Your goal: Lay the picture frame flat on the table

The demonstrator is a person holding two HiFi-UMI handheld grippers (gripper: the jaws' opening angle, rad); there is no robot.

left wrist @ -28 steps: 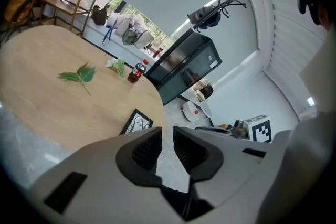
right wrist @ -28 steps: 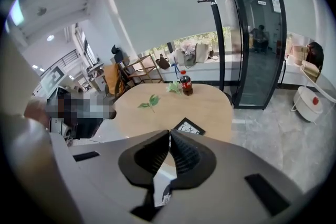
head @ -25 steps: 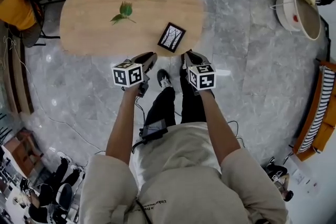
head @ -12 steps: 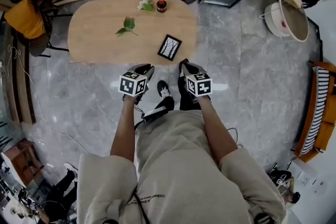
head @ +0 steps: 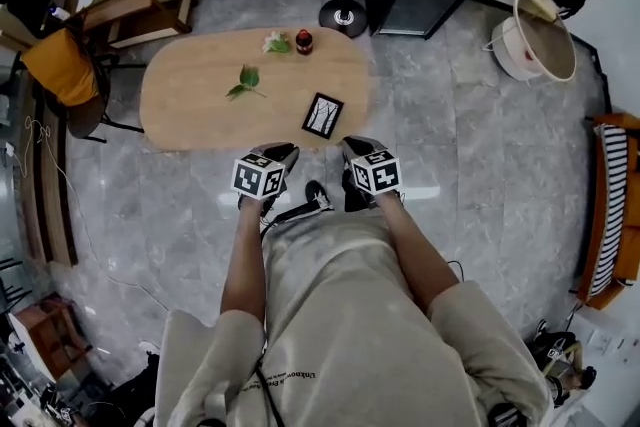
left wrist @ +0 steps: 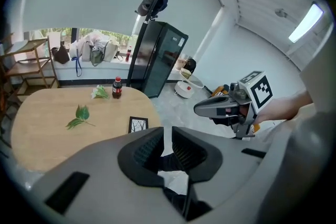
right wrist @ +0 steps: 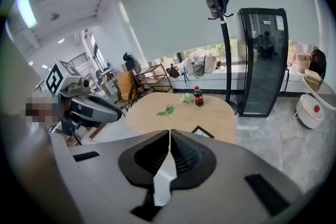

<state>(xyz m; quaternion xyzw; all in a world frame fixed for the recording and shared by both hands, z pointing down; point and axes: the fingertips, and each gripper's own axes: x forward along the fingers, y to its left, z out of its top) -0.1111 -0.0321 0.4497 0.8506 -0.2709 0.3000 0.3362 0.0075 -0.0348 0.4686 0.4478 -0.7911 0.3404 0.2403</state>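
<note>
L gripper (head: pixel 283 151): jaws a slit apart, nothing betw. them. R gripper (head: pixel 350 147): jaws pressed together, empty. Both well short of table (head: pixel 190 105). Picture frame (head: pixel 323 114) lies ahead betw. them, by the near-right edge, skewed; R looks slightly nearer. Propped or flat: can't tell. Bare wood around it; leaf (head: pixel 245 81), bottle (head: pixel 304 41) well beyond

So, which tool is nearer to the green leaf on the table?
Left. In the head view the left tool hangs below-right of the green leaf; the right tool is farther right, beyond the picture frame.
</note>
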